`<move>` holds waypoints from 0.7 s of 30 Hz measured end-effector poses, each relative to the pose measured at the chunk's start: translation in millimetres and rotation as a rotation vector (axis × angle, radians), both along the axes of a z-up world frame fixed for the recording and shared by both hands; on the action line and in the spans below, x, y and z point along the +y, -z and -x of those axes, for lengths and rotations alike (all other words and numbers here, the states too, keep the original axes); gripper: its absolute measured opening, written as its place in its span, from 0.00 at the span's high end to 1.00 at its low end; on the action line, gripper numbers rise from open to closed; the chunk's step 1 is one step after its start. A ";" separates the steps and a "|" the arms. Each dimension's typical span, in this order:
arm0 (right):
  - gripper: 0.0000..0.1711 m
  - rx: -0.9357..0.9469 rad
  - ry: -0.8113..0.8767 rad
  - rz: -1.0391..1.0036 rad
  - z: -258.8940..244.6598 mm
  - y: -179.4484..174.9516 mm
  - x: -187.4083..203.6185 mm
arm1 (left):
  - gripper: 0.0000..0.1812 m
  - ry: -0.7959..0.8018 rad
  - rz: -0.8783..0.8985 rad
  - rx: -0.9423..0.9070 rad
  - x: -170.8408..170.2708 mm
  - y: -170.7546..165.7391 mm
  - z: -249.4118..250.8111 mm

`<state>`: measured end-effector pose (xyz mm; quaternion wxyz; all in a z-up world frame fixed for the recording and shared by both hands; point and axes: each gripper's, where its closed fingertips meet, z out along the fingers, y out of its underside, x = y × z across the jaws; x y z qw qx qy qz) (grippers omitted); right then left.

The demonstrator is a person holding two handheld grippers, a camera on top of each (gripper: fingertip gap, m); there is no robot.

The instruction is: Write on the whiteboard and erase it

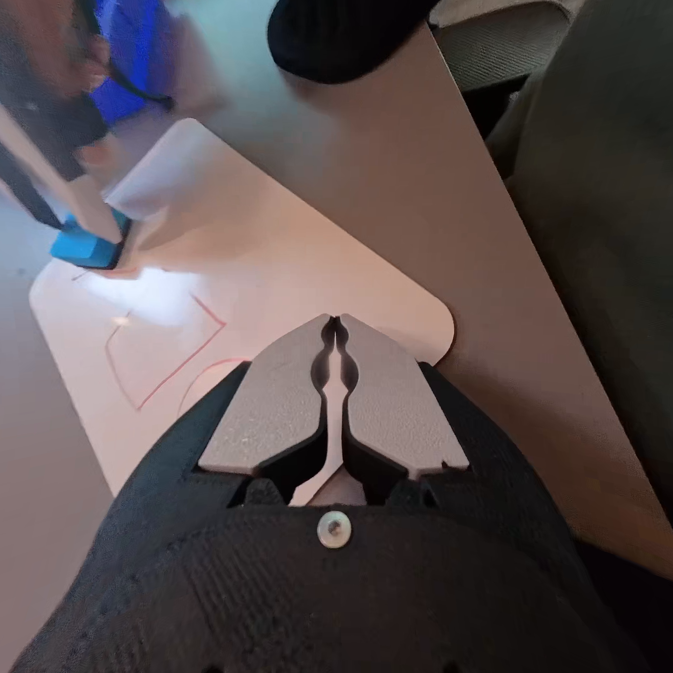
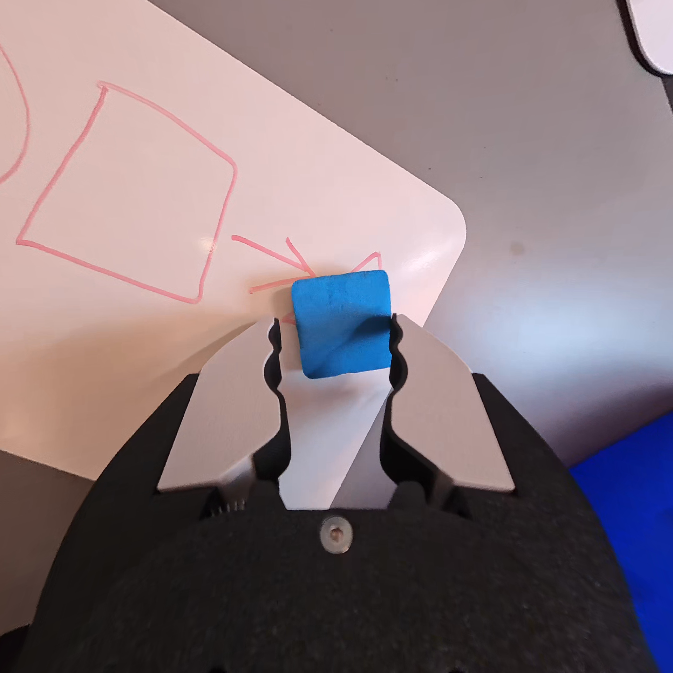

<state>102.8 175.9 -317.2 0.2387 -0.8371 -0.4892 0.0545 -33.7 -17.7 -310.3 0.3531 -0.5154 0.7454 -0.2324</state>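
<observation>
A white whiteboard (image 1: 291,291) lies flat on a grey-brown table (image 1: 382,164). It bears red marker lines: a square (image 2: 134,204), an arrow (image 2: 276,255) and a curve (image 2: 18,120). My left gripper (image 1: 335,319) is shut and empty, over the board's near corner. My right gripper (image 2: 335,318) is closed on a blue eraser (image 2: 342,324) that rests on the board (image 2: 145,145) at the arrow's tip. The right finger touches the eraser; a thin gap shows on the left side. The right gripper (image 1: 98,233) and eraser (image 1: 83,247) show blurred at the left of the left wrist view.
A black rounded object (image 1: 346,40) sits on the table at the far side. The table edge runs diagonally at the right, with grey upholstery (image 1: 601,218) beyond. Blue cloth (image 2: 626,528) shows at the right. A white, dark-edged object (image 2: 652,32) sits at the top right corner. The grippers' ends are close to 25 cm from one another.
</observation>
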 end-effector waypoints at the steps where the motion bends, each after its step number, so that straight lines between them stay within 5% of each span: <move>1: 0.67 0.000 -0.002 0.008 -0.1 -0.3 -0.2 | 1.00 0.015 0.000 0.023 -2.7 3.5 -4.0; 17: 0.72 0.002 -0.128 0.050 27.8 4.9 -17.4 | 1.00 0.087 0.066 0.113 -13.0 21.1 -11.4; 21: 0.72 0.024 0.095 0.068 -7.0 5.1 37.7 | 1.00 0.091 0.068 0.110 -12.7 21.2 -11.8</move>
